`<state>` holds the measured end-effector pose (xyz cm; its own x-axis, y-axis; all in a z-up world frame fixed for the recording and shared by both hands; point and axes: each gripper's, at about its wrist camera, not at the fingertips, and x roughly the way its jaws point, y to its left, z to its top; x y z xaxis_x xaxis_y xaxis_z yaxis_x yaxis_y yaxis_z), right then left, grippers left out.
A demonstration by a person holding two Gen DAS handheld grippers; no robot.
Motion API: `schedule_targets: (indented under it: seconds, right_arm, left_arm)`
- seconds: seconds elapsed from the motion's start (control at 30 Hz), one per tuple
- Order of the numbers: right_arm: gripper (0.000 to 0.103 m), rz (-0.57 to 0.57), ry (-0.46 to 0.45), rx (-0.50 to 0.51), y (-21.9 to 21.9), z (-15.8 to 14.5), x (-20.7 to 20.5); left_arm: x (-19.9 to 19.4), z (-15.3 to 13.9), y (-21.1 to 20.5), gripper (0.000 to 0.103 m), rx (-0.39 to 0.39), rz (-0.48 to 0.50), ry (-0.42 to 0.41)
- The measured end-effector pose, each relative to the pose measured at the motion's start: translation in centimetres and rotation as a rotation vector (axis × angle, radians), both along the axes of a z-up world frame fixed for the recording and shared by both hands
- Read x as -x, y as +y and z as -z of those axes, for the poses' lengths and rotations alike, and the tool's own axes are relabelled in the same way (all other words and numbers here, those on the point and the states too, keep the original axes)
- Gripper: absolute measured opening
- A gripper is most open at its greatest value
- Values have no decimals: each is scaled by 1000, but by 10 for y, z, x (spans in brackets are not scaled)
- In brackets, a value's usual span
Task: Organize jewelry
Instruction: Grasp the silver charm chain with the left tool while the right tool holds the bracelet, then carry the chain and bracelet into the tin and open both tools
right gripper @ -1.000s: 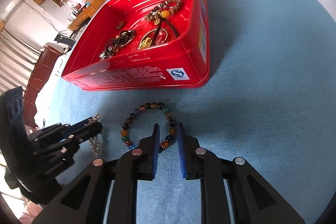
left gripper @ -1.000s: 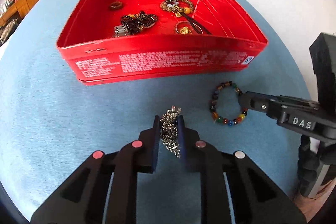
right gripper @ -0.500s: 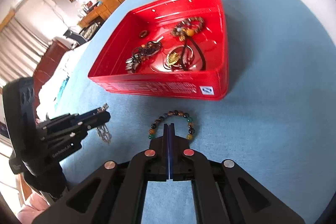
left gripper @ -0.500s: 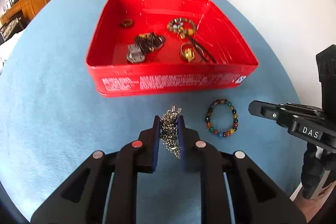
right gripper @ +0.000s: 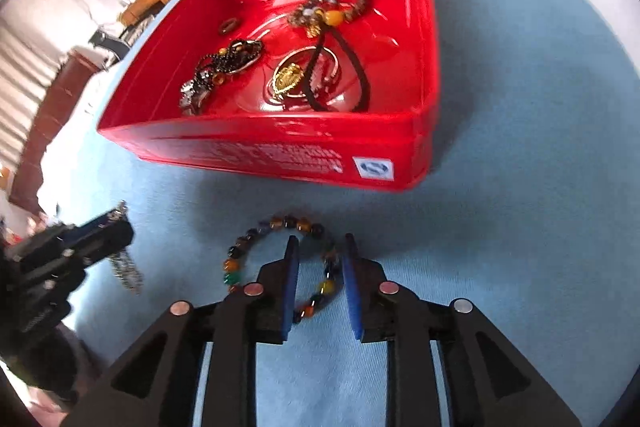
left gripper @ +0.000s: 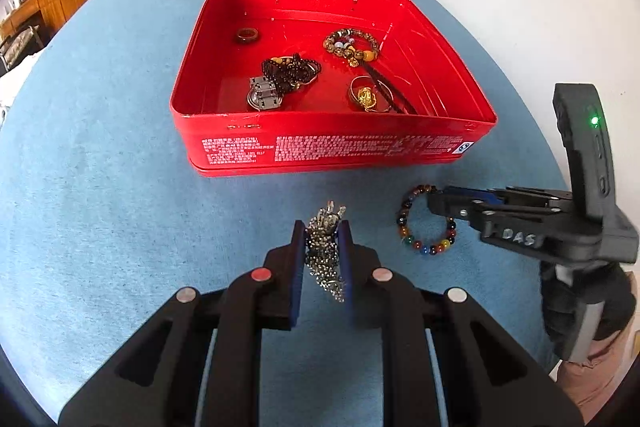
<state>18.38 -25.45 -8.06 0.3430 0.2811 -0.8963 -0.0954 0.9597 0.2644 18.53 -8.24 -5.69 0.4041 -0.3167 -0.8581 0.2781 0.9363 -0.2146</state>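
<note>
My left gripper [left gripper: 322,227] is shut on a bunched silver chain [left gripper: 326,251], which dangles above the blue cloth; the right wrist view shows that gripper [right gripper: 120,223] and chain [right gripper: 128,271] at the left. A multicoloured bead bracelet [right gripper: 234,259] lies flat on the cloth in front of the red tin [right gripper: 280,147]. My right gripper [right gripper: 319,241] points down over the bracelet's right side. Its jaws are opening, with beads between the pads and a gap on both sides. From the left wrist view, the right gripper [left gripper: 434,203] reaches in over the bracelet [left gripper: 404,227].
The open red tin [left gripper: 332,147] holds a brown ring [left gripper: 246,35], a dark bead strand [left gripper: 288,71], a golden bead bracelet [left gripper: 352,45] and a gold pendant [left gripper: 366,95] on black cord. Blue cloth [left gripper: 100,187] covers the table. A hand [left gripper: 592,379] grips the right handle.
The right gripper pulled back and shut empty, then came forward again and opened around the bracelet's right side. The left gripper rose a little with the chain.
</note>
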Motion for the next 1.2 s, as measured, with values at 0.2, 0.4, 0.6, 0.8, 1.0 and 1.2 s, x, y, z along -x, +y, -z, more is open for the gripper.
schedule_targets:
  seconds: [0.2,0.4,0.6,0.8,1.0,1.2]
  right_arm:
    - [7,11,10,-25,-3,-3,9]
    - [7,-10,-59,-116,-9,-47,31]
    - [7,-49,-121,-45,0,-90,40]
    - [7,-77,-179,14,12,-135,38]
    - [7,-78,-233,8,13,-162,16]
    - [7,-55,-237,18,21,-151,-38]
  left_arm:
    - [-7,7,1,14,-8,-15,18]
    - [-10,0,3,15,-6,-32,-1]
    - [-10,-20,3,15,5,-31,-31]
    - [-20,-52,1,15,27,-32,-87]
    - [-52,-80,-9,15,32,-44,-137]
    - [-104,-65,-18,15,7,-79,-94]
